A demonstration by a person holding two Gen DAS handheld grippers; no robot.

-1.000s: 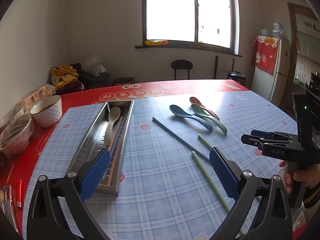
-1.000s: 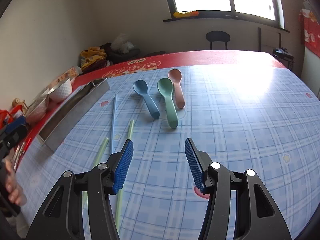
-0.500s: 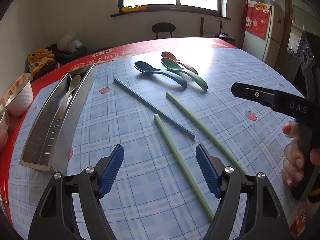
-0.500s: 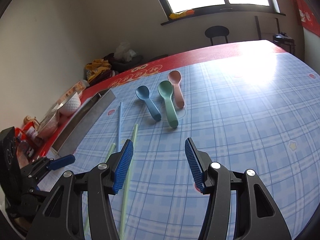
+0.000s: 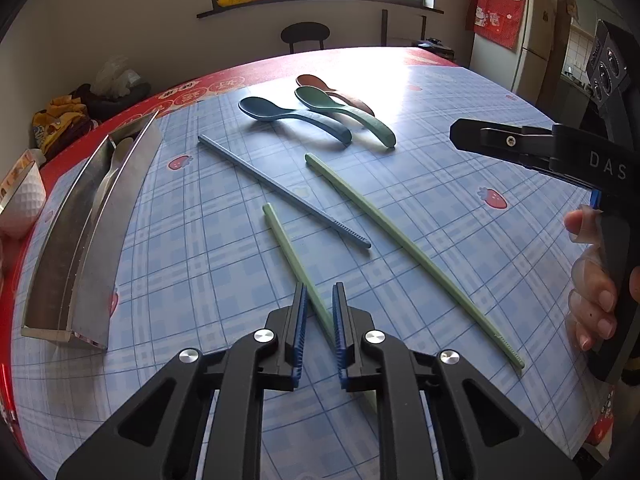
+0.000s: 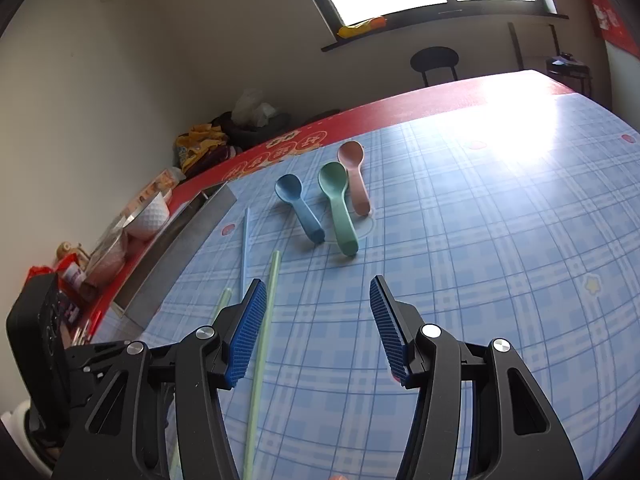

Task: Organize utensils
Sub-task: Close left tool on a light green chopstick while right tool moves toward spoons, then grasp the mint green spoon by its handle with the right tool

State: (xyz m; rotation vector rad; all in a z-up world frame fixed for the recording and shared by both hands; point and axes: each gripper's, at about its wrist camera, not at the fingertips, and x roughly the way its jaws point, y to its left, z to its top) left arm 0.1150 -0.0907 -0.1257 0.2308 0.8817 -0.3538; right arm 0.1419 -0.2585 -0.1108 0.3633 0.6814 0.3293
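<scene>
My left gripper is shut on the near end of a green chopstick that lies on the blue plaid tablecloth. A second green chopstick and a blue chopstick lie beside it. Blue, green and brown spoons lie farther back. A steel utensil tray at the left holds a pale spoon. My right gripper is open and empty above the table, with the long green chopstick by its left finger; it also shows in the left wrist view.
A white bowl and packets stand at the table's left edge. The bowl also shows in the right wrist view, with clutter beside it. A black chair stands beyond the far edge, a fridge at the right.
My left gripper has moved from over the tray to the near green chopstick, dropped low and shut on its end. The right gripper stays open and has barely shifted.
</scene>
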